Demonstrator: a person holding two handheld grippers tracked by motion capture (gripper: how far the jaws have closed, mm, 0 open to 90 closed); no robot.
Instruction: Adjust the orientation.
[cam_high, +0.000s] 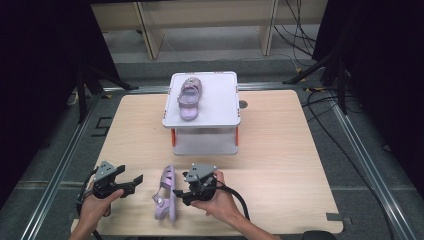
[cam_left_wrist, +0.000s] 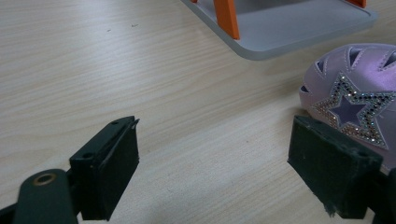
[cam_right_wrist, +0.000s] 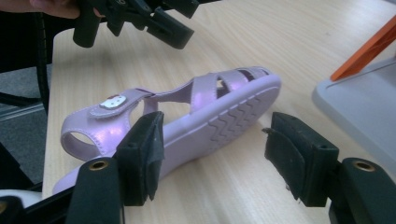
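Note:
A lilac sandal (cam_high: 166, 194) lies on its side near the table's front edge, between my two grippers. In the right gripper view its ribbed sole (cam_right_wrist: 219, 123) faces me and its strap bears a small white badge. My right gripper (cam_right_wrist: 215, 140) is open, with the sole's middle in the gap between the pads and neither pad pressing on it. My left gripper (cam_left_wrist: 215, 149) is open over bare wood, and the sandal's star-studded toe (cam_left_wrist: 355, 88) lies just beyond its right pad. A second lilac sandal (cam_high: 189, 98) rests on top of the white stand (cam_high: 220, 95).
The white stand with orange legs (cam_high: 173, 137) sits at the table's middle back, and its base plate (cam_left_wrist: 289, 32) is close ahead of my left gripper. Bare wooden tabletop (cam_high: 280, 150) spreads to the right. Black cables (cam_high: 320, 115) trail past the right edge.

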